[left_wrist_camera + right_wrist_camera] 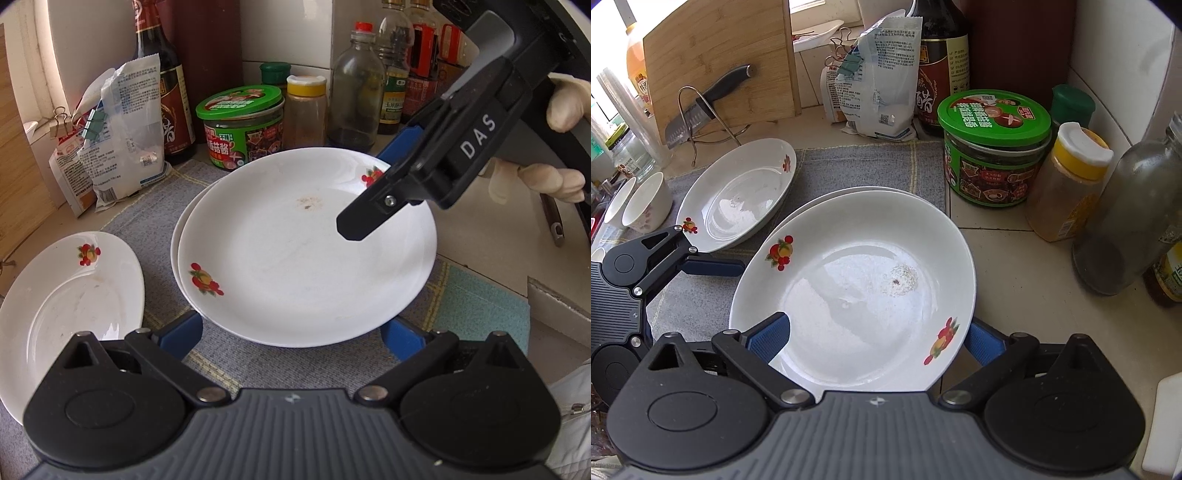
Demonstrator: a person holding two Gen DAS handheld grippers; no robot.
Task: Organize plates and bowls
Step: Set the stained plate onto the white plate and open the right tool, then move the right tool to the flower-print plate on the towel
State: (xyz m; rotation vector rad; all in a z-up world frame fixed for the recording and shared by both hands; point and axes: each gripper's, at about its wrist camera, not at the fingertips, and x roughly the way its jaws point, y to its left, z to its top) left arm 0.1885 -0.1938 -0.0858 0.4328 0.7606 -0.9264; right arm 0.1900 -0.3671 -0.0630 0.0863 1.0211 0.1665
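Jaws of the right gripper (875,339) gape wide astride the top plate's (857,280) near rim, gripping nothing. That plate lies on another atop the grey mat (849,166). Only the right view shows two bowls (639,203) far left; the left gripper (291,339), also wide open, waits opposite. Jars (993,147) crowd the plate's far side.

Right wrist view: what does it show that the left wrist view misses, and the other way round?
Only the right wrist view shows the two small bowls at the far left, the knife on its wire rack and the upright cutting board.

Only the left wrist view shows the gloved hand holding the right gripper, whose open jaws straddle the stack's rim.

Both show the stacked plates, the single plate beside them, the grey mat and the green-lidded jar.
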